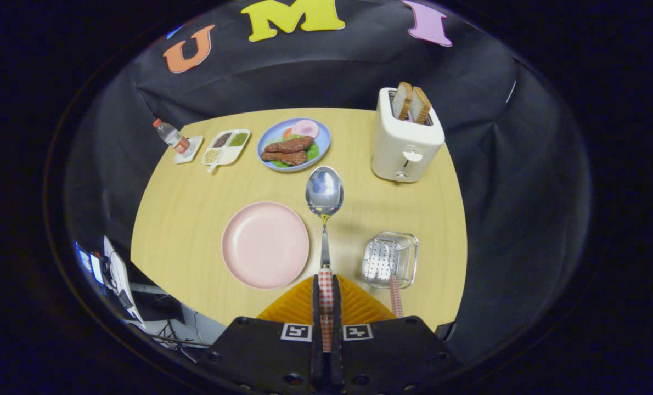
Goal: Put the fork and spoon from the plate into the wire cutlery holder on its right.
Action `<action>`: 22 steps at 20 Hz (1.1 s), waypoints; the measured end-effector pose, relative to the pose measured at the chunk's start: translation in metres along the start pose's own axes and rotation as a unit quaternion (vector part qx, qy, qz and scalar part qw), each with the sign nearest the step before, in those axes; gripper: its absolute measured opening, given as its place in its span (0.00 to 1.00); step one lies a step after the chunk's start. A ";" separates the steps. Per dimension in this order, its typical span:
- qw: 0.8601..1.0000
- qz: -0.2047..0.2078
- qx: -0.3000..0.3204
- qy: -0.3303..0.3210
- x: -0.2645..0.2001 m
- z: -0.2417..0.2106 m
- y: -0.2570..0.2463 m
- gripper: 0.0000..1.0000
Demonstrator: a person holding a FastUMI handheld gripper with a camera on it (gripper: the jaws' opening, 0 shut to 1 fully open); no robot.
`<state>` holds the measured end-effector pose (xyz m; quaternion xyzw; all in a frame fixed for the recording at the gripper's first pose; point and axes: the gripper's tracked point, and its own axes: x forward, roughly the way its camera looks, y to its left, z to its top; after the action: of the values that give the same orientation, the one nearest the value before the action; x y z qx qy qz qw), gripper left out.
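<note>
1. Pale wood-grain table [195, 208]: round-edged top, black cloth wall behind it.
2. White two-slot toaster [405, 144]: far right of the table, upright, with two slices of browned bread [412, 102] standing up out of the slots.
3. Round pink empty plate [265, 244]: near centre-left, just left of the gripper's fingers. No cutlery on it.
4. Blue round plate [321, 148] carrying brown meat pieces, a pink slice and green leaves: far centre, beyond the spoon bowl.
5. Clear-looking wire cutlery holder [390, 259]: near right, to the right of the pink plate and apart from it. A red-and-white checked handle [395, 296] sticks out of it toward the near edge; the head of that utensil is inside the holder, and I cannot tell its type for certain.
6. Gripper [325, 293]: fingers closed tight on the checked handle of the spoon, both sides pressing it.
7. Shiny metal spoon with red-and-white checked handle [324, 192]: held up above the table, pointing away from the fingers, bowl between the pink plate and the toaster; its shadow falls on the table to the right.
8. White divided tray [226, 146] with dark, green and pale fillings: far left.
9. Small plastic bottle with orange cap [171, 135]: farthest left, tilted, resting on a small white dish [192, 151].
</note>
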<state>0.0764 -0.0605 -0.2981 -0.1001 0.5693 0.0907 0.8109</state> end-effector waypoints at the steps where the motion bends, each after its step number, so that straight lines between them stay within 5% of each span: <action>1: 1.000 0.001 -0.004 0.004 -0.001 -0.002 -0.010 0.06; 8: 0.997 -0.015 0.004 0.074 0.003 -0.020 -0.071 0.06; 14: 0.980 0.040 0.083 0.174 0.029 -0.046 -0.050 0.06; 22: 0.961 0.025 0.139 0.240 0.043 -0.058 -0.065 0.05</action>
<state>0.0551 -0.1375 -0.3539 0.0088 0.7564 0.0044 0.6541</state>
